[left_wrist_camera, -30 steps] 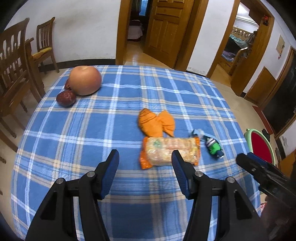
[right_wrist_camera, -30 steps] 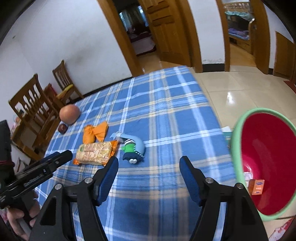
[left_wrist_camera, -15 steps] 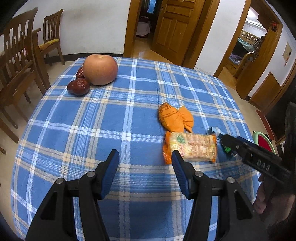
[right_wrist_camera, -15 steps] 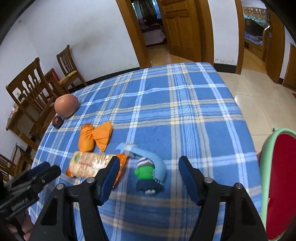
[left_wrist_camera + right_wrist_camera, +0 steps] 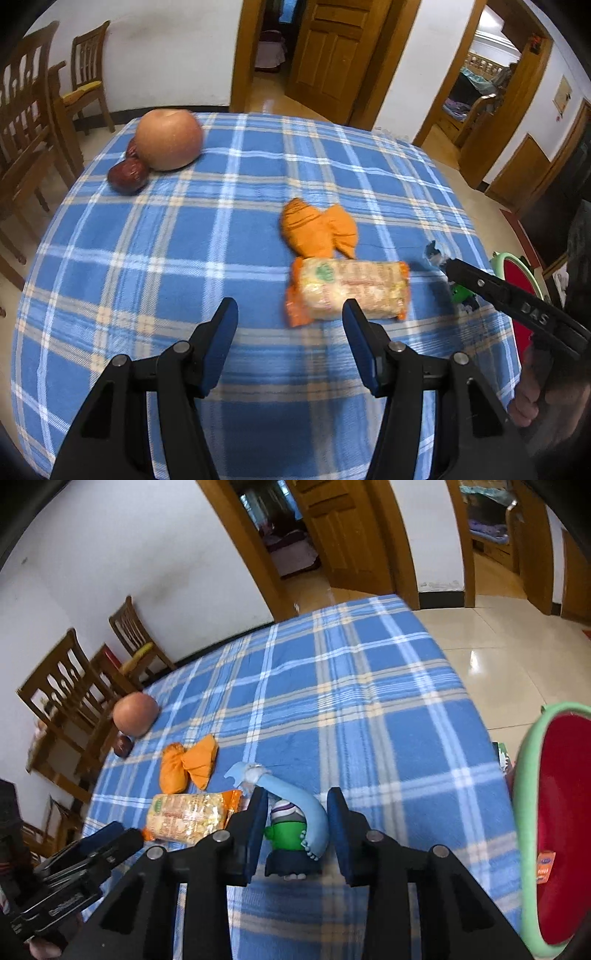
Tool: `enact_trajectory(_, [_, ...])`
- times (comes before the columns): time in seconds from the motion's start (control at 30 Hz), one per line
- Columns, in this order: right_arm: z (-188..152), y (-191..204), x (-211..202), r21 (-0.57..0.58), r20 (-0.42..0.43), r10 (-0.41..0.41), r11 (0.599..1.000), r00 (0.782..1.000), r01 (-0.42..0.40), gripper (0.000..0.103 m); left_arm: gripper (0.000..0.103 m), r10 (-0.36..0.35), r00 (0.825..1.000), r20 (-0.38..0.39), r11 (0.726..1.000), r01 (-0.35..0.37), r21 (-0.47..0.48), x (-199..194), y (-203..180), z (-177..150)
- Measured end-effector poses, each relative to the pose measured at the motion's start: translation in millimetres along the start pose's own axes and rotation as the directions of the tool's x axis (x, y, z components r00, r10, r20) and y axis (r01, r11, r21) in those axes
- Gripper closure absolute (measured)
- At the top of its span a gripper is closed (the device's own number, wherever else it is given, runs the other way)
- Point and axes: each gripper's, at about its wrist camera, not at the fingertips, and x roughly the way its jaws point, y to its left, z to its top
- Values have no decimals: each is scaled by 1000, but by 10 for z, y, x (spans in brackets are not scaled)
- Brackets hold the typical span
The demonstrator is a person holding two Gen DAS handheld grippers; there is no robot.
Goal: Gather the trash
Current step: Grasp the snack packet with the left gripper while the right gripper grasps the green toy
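Note:
On the blue plaid tablecloth lie a clear snack packet with orange ends, a crumpled orange wrapper and a blue-and-green wrapper. My left gripper is open, just short of the snack packet's left half. My right gripper is open, its jaws on either side of the blue-and-green wrapper without closing on it. In the left wrist view the right gripper's finger covers most of that wrapper.
A large apple and a dark red date sit at the far left of the table. A red bin with a green rim stands off the table's right edge, a small orange carton inside. Wooden chairs stand left.
My right gripper moved forward until its jaws straddle the blue-and-green wrapper, and the jaws narrowed. My left gripper drifted closer to the snack packet.

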Motion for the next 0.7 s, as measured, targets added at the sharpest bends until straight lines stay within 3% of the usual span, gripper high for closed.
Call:
enact_trajectory(0.1, [-33,-58,-103,19,8,13,1000,1000,-13,67,34,-2,1000,10,999,2,33,69,-130,70])
enact_trajectory(0.33, [-190,-163,-229,23,-7,-29,999,1000,29,67,34,38,999,25,999,-39,28,234,-204,247])
enact_trajectory(0.5, [-286,-238,-301,29,-1,-44,999,999,44,66,34,115,993,-5,993,-115,-9,383,-43,364])
enact_trajectory(0.7, [-327,-296,-352,52,8,-43,998,999,42,66,34,108,993,-36,994,-109,-23,383,60,333])
